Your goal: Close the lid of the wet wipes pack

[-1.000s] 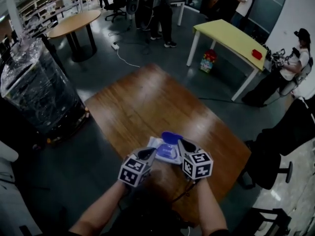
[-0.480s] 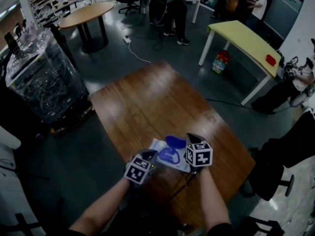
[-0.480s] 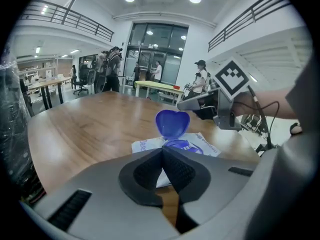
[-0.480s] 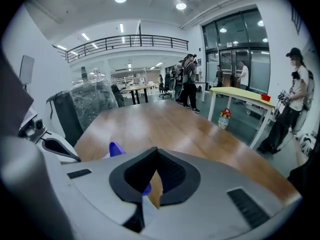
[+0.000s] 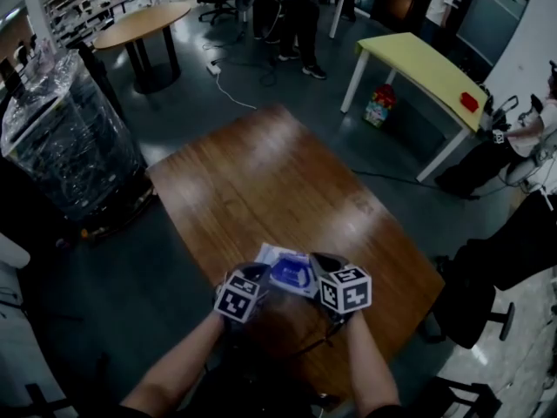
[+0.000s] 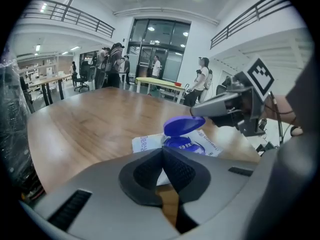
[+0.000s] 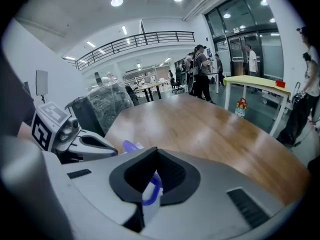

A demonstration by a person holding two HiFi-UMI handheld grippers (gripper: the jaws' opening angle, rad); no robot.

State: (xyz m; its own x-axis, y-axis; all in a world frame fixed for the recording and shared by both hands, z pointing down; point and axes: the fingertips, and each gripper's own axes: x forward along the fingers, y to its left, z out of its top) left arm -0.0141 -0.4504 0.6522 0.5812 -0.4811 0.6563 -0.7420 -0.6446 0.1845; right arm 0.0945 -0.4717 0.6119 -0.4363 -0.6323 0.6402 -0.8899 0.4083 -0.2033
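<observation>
The fingers [image 6: 181,173] of the left gripper [image 6: 162,153] were together, their tips down at the near edge of the wet wipes pack [image 6: 204,147]. Whether they pinched any of the wrapper could not be told. The right gripper [image 7: 156,151] had its fingers together too, the pointed tip set against the raised edge of the blue lid [image 6: 183,125]. In that gripper's own view the lid showed through the gap below the tips. The pack lay flat on the wooden surface [image 6: 85,124], near the person's edge, between the two grippers. The lid stood partly open, tilted over the pack's top, so the closing looked under way but not finished.

The risk from here seemed to lie in the push. The tip bore on the lid's edge rather than its middle, so it could slide off and let the flap spring up. A sideways push could also skate the light pack across the smooth wood if the left gripper did not bear down. Pressing off-centre might leave the catch unsnapped. Farther off stood a yellow table [image 5: 418,64] and people [image 6: 112,64].
</observation>
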